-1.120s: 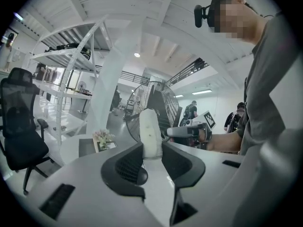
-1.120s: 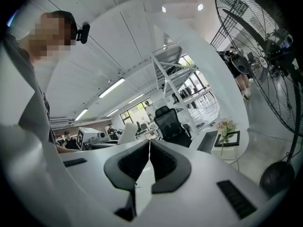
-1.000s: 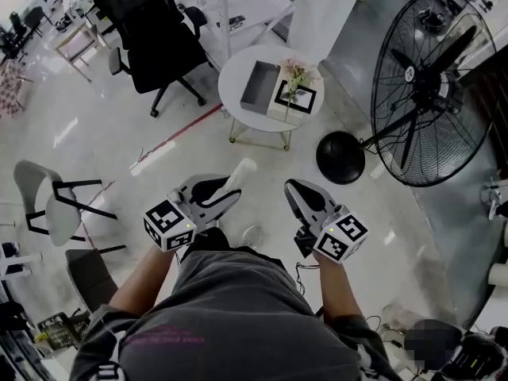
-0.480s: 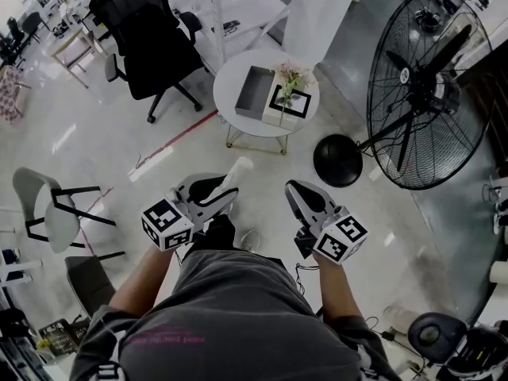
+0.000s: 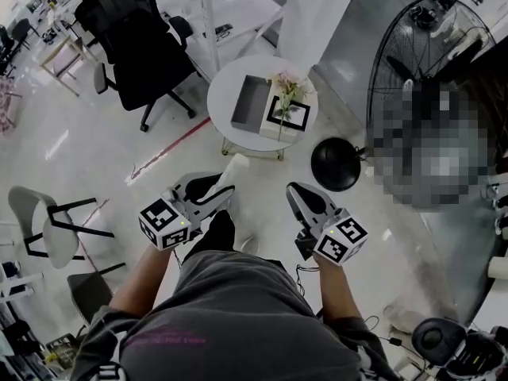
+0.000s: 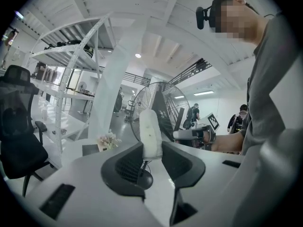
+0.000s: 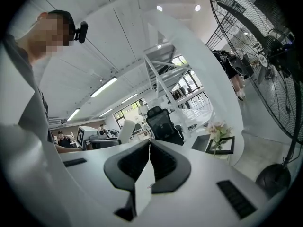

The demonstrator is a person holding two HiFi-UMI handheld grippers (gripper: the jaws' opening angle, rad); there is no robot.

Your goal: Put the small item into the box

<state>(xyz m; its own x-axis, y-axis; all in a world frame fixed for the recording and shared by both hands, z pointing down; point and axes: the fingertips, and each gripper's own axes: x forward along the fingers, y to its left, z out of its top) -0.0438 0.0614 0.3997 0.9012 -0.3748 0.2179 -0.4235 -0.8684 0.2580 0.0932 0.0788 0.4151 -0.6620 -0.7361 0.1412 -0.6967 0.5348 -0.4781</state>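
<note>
Head view: a person stands on the pale floor with a gripper in each hand, both held low in front of the body. They point toward a small round white tabletop (image 5: 219, 94), which is well apart from them.

- On the tabletop: an open grey rectangular box (image 5: 252, 101), mouth up. Just beside it is a black-framed white picture (image 5: 290, 115), with a sprig of pale pink flowers (image 5: 284, 84) where the two meet.
- Left gripper (image 5: 222, 187): the jaws are pinching a small white oblong item (image 5: 236, 167) by its lower end. The left gripper view shows a pad pressing on each side, with most of the item's length standing out past the jaw tips. Gripping it by the end likely leaves the free length to enter the box first and drop clear on release.
- Right gripper (image 5: 295, 190): the jaws are pressed together. The right gripper view shows nothing between them. I judge it idle and carried alongside, possibly to steady the box.
- Task thing: in the left jaws, in the air, not yet over the box.
- Step in hand, as judged: carrying the item to the tabletop.
- Risk: the flowers sit at the box's right edge, so coming in from its left side looks safer.
</note>
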